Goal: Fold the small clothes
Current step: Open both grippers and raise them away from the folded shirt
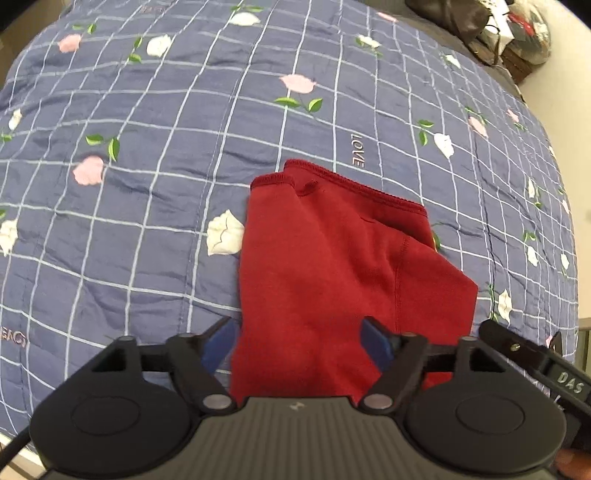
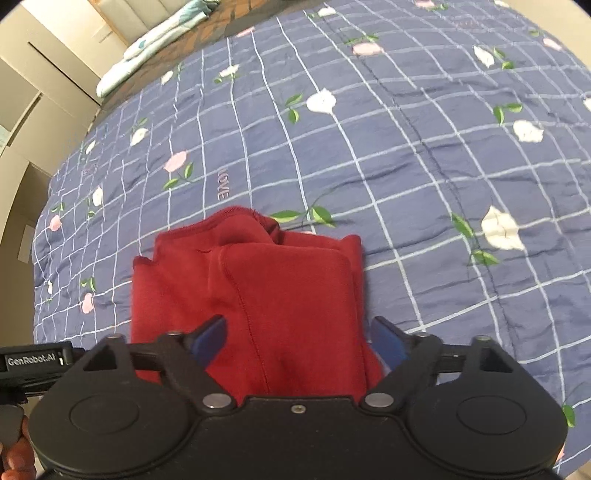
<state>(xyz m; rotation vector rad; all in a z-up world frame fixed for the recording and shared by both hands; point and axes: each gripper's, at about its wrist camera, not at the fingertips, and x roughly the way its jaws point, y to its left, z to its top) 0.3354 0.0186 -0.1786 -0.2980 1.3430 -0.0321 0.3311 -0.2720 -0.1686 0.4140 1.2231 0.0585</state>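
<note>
One red garment [image 1: 332, 266] lies folded on the bed, on a blue checked quilt [image 1: 147, 184] printed with white and pink flowers. In the left wrist view its hemmed edge is at the far end and a stitched seam runs down its right half; in the right wrist view the garment [image 2: 258, 295] shows a folded flap lying on top, with a seam down the middle.

Two grippers are in view, one per hand, both tipped steeply down over the near end of the cloth. The left gripper [image 1: 299, 341] has its blue-padded fingers [image 1: 375, 341] spread wide, one at each side of the fabric, pressing on nothing. The right gripper [image 2: 297, 341] also stands wide apart, its fingers [image 2: 210, 341] over the near edge of the garment and not pinching it.

The near edge of the garment is hidden behind each gripper's body. A bit of a hand shows at the lower corner of each view, cut off by the frame. At the far edge of the bed, a dark bag [image 1: 454, 18] and a pale folded blanket [image 2: 155, 40] are small and distorted. The quilt carries the stitched word "LOVE" [image 1: 357, 150] just beyond the garment.
</note>
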